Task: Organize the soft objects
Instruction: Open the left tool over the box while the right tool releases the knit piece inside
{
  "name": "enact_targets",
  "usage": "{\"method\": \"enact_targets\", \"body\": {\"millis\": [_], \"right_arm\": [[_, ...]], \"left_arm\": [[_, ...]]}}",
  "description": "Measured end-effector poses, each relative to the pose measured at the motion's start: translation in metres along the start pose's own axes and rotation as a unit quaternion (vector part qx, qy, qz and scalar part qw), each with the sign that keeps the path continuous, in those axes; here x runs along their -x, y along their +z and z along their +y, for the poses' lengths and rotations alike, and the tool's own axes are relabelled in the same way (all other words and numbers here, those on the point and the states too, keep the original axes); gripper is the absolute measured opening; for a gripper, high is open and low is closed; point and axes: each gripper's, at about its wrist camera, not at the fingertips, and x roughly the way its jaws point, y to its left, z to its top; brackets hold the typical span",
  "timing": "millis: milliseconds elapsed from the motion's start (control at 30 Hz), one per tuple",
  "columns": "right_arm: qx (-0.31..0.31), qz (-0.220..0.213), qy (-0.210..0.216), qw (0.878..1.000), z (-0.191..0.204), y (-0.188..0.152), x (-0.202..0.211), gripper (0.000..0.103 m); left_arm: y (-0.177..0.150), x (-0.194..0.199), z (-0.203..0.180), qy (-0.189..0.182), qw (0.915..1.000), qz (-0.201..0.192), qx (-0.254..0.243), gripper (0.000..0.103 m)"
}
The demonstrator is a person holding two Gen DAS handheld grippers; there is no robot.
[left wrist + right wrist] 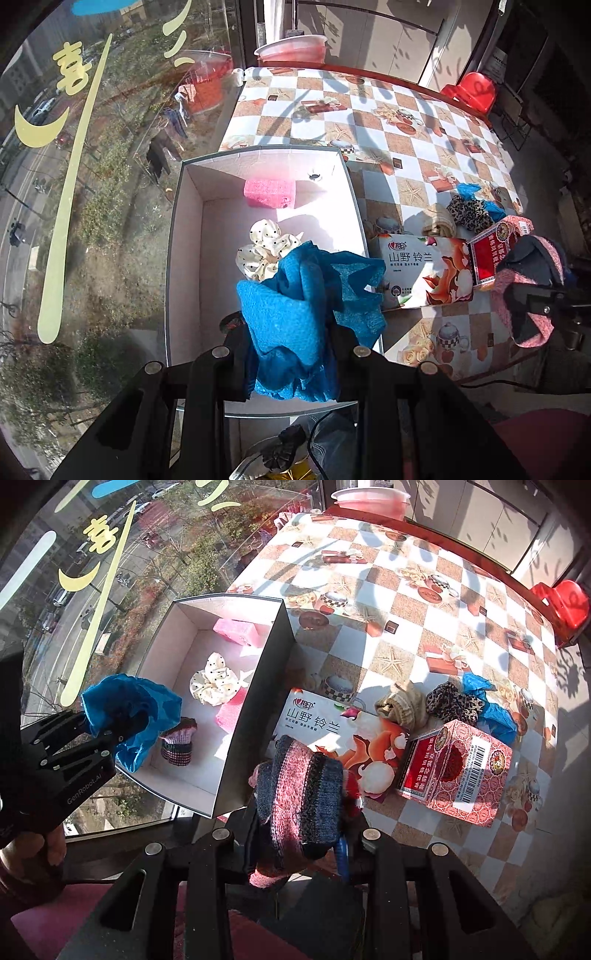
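Left wrist view: left gripper (290, 354) clamped on a blue cloth (295, 314) bunched between its fingers, above the open box (186, 240). Right gripper (301, 827) is closed on a striped knit piece (301, 786) beside the box wall. Two pink sponges (238, 629) lie inside; only the right wrist view shows the second sponge and a small knit item (177, 747).

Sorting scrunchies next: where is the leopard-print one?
The leopard-print fabric scrunchie lies on the checkered tablecloth, right of the beige knit item, beside blue plastic.
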Motion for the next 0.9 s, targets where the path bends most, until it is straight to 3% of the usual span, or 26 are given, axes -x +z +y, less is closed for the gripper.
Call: {"method": "enact_targets", "body": {"millis": [267,900], "right_arm": [[0.039,0.007,0.008,0.999,0.031,0.014,-0.005,0.033],[0.124,0.046,0.034,0.991,0.095,0.029,-0.035,0.033]], "left_arm": [[-0.008,0.001,0.021,0.007,0.9994,-0.005,0.033,0.032],[-0.037,-0.020,0.049,0.026,0.9969,0.039,0.063,0.032]]}}
